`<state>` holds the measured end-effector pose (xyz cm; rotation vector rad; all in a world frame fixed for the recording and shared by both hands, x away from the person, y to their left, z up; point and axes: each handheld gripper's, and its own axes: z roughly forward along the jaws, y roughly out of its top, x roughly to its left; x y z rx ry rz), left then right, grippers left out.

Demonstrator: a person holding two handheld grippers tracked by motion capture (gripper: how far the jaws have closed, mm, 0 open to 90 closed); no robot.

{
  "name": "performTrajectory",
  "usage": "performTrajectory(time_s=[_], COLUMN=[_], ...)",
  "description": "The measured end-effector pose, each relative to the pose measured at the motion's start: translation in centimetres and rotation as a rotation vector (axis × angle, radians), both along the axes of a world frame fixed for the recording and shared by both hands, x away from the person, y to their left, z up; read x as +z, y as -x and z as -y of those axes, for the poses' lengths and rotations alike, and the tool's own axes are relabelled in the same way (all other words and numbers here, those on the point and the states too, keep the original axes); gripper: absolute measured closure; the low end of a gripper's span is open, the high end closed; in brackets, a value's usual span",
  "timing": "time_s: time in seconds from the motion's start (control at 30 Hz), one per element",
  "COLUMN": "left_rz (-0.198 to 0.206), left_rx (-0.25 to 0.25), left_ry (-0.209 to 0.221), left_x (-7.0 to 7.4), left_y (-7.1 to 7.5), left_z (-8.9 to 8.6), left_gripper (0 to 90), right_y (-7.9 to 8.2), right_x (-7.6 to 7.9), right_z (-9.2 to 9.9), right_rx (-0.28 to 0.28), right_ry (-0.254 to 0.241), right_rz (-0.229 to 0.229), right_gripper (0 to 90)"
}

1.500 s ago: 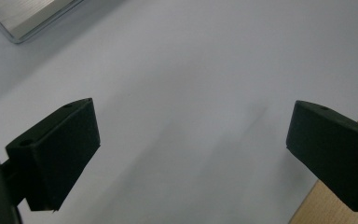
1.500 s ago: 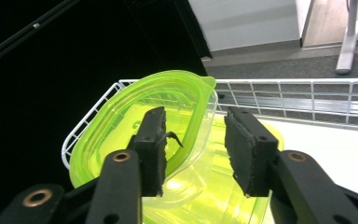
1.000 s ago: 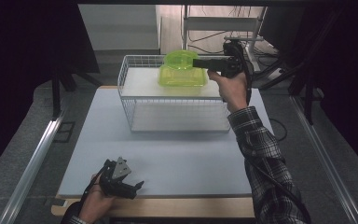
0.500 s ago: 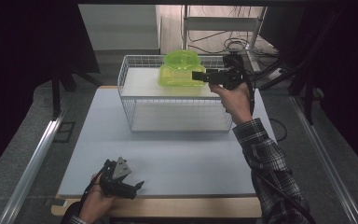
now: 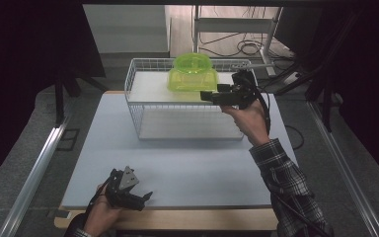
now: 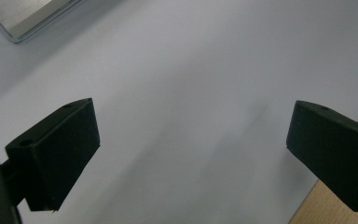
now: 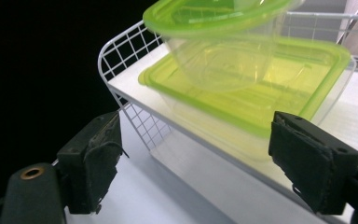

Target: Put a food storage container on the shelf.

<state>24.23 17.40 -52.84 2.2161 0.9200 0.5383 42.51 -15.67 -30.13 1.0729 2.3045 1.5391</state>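
Note:
A white wire rack (image 5: 137,101) stands at the back of the white table (image 5: 202,165). On its upper shelf lies a clear rectangular box with a green lid (image 5: 193,83) (image 7: 265,100), and a round green-lidded bowl (image 5: 193,63) (image 7: 214,42) sits tilted on top of it. My right gripper (image 5: 206,96) (image 7: 196,128) hovers just off the rack's front right, pointing at the box. Its jaws have just been opening; they are open with nothing between the pads. My left gripper (image 5: 144,199) (image 6: 191,123) rests low at the table's front left, open over bare table.
A metal rail (image 5: 34,173) (image 6: 23,18) runs along the table's left side. The table's wooden front edge (image 5: 187,219) shows below the white top. Cables (image 5: 246,47) and a frame lie on the floor behind the rack. Another rail (image 5: 340,163) borders the right.
My right gripper has drawn back from the green containers toward the front right and sunk a little, jaws wider. The bowl stays on the box. The left hand has not moved.

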Motion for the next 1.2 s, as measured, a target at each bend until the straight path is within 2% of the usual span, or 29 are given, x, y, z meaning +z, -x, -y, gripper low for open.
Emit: performTrajectory(time_s=[0.4,0.77,1.2], left_rz=[0.000,-0.001,0.000], left_rx=[0.000,-0.003,0.001], left_ry=[0.001,-0.004,0.002], left_x=[0.0,0.0,0.0], left_y=[0.0,0.0,0.0], left_z=[0.0,0.1,0.0], left_gripper=[2.0,2.1,2.0], right_y=[1.3,2.7,4.2], right_x=[-2.0,-3.8,-7.7], right_z=[0.8,1.1,2.4], right_rx=[0.014,0.035,0.033], right_ry=[0.013,0.058,0.140], right_rz=[0.016,0.045,0.041], right_gripper=[12.4,8.1,3.9])
